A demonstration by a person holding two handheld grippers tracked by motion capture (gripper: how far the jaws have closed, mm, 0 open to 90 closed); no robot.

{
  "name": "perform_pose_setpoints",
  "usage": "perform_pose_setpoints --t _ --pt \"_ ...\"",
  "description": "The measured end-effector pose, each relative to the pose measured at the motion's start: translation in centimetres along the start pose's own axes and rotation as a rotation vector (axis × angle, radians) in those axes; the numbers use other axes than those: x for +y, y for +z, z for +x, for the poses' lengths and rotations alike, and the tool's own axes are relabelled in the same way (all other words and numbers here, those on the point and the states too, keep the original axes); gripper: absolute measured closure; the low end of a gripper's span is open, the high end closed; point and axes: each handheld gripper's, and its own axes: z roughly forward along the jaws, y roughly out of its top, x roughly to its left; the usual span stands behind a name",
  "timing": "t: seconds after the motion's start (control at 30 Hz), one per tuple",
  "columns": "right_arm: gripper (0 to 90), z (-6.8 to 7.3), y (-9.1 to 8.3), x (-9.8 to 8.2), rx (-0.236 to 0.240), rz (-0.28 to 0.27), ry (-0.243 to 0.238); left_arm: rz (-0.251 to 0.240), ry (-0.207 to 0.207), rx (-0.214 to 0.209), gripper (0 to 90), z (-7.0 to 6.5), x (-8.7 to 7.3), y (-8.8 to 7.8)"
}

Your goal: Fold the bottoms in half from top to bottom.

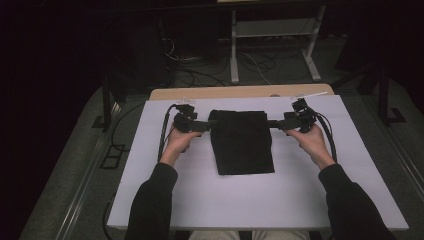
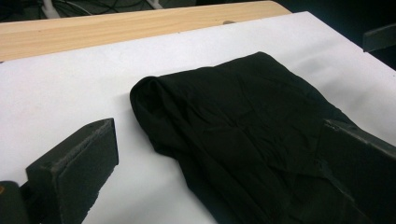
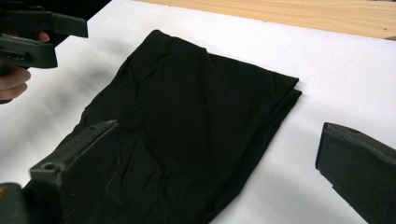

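The folded black cloth (image 1: pixel 242 141) is lying lengthwise toward the bench's near edge, between the left tool (image 1: pixel 204 125) and right tool (image 1: pixel 276 123), both released, flanking its far corners.

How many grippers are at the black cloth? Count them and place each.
2. The left gripper is at the black cloth's left edge, the right gripper at its right edge; both stand open.
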Motion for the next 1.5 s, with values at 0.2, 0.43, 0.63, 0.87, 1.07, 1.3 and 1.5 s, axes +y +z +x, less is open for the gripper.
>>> perform_pose_setpoints --t 0.2,0.43,0.63,0.87,1.07,1.3,1.5 --pt "0.0 0.0 -1.2 -1.1 -0.013 -0.005 -0.014 0.0 0.026 0.001 0.0 -0.6 -0.6 -1.0" --pt "0.0 0.1 -2.5 -2.0 -0.021 -0.007 -0.023 -0.023 0.046 0.007 0.0 -1.5 -0.8 -2.6" --pt "0.0 0.4 -3.5 -2.5 -0.022 -0.017 -0.031 -0.035 0.051 0.007 0.0 -1.9 -1.3 -3.5" --pt "0.0 0.6 -4.1 -3.1 -0.027 -0.018 -0.033 -0.04 0.052 0.004 0.0 -2.2 -2.1 -4.0" --pt "0.0 0.7 -4.3 -4.1 -0.025 -0.011 -0.028 -0.037 0.065 -0.005 0.0 -2.6 -2.9 -4.2" --pt "0.0 0.8 -5.2 -5.5 -0.024 -0.021 -0.023 -0.038 0.066 -0.01 0.0 -3.3 -4.0 -4.4" --pt "0.0 1.2 -5.9 -6.9 -0.015 -0.027 -0.027 -0.049 0.078 -0.027 0.0 -4.0 -5.0 -5.0"
